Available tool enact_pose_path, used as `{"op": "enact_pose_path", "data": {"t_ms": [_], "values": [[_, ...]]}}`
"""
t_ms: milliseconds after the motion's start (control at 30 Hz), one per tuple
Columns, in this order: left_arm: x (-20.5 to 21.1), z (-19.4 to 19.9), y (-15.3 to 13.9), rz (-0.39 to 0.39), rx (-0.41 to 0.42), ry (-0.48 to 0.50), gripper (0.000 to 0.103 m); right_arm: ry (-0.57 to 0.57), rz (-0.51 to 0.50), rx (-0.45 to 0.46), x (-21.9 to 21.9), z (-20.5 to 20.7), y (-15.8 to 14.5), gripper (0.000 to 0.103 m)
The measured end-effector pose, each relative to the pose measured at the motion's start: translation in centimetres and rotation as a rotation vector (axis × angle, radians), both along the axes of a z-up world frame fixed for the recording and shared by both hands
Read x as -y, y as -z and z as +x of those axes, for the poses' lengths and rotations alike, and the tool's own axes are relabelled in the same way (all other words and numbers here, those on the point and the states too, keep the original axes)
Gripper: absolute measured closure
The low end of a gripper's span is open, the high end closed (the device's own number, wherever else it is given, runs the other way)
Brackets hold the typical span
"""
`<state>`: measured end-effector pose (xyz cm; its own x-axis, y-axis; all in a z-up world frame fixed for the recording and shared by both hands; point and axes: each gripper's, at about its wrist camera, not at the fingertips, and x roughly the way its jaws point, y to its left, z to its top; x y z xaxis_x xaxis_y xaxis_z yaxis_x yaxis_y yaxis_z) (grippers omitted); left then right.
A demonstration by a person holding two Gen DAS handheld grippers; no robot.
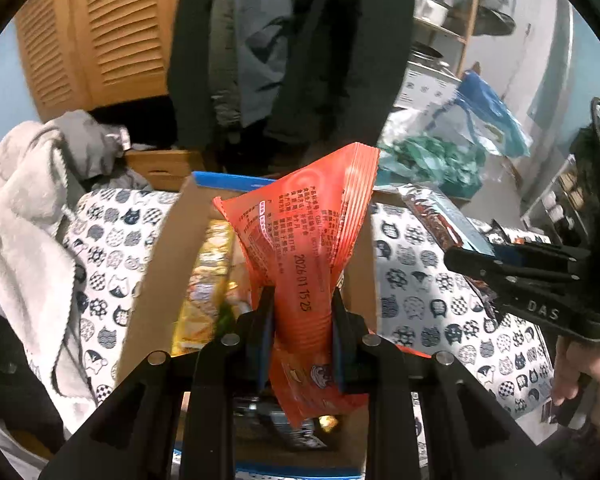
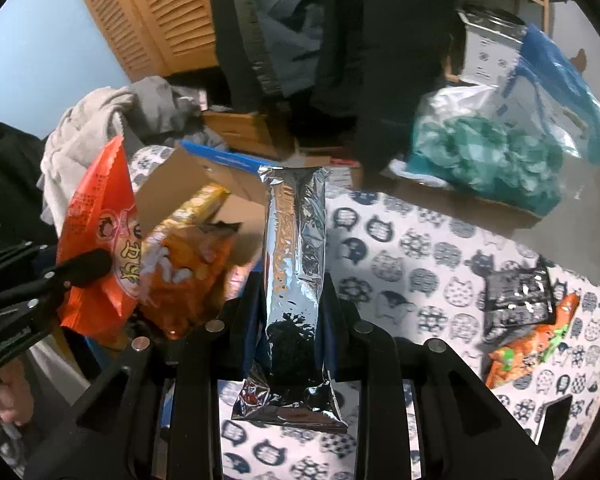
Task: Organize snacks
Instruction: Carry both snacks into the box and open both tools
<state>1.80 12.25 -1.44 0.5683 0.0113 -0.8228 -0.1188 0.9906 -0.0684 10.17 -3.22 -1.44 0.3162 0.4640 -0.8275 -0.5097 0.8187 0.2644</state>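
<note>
My left gripper [image 1: 303, 304] is shut on an orange-red snack packet [image 1: 300, 236] and holds it upright over an open cardboard box [image 1: 160, 256]. The box holds yellow and orange snack bags [image 1: 204, 284]. My right gripper [image 2: 290, 284] is shut on a silver foil snack packet [image 2: 294, 248], held upright just right of the box [image 2: 188, 172]. In the right wrist view the left gripper [image 2: 88, 268] with the orange-red packet [image 2: 96, 216] is at the left. In the left wrist view the right gripper [image 1: 472, 260] is at the right with its packet [image 1: 440, 216].
The box stands on a cat-print cloth [image 2: 420, 256]. Loose snacks lie on it at the right: a dark packet [image 2: 516, 292] and an orange packet [image 2: 528, 352]. Grey clothes [image 1: 28, 200] lie at the left. Plastic bags [image 2: 488, 152] sit behind.
</note>
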Motion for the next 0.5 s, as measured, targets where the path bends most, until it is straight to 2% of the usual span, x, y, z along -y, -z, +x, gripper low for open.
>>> {"op": "enact_pose_path", "data": {"t_ms": [267,500], "values": [[-3.4,-0.7,0.4,-0.016,0.012,-0.072,0.079,-0.061,0.005,-0.006,-4.6,-0.5,-0.1,0.078],[-5.0,-1.0,1.0,0.045,0.014,-0.105,0.079,-0.076,0.004,-0.036,-7.5,-0.3,0.8,0.078]]}}
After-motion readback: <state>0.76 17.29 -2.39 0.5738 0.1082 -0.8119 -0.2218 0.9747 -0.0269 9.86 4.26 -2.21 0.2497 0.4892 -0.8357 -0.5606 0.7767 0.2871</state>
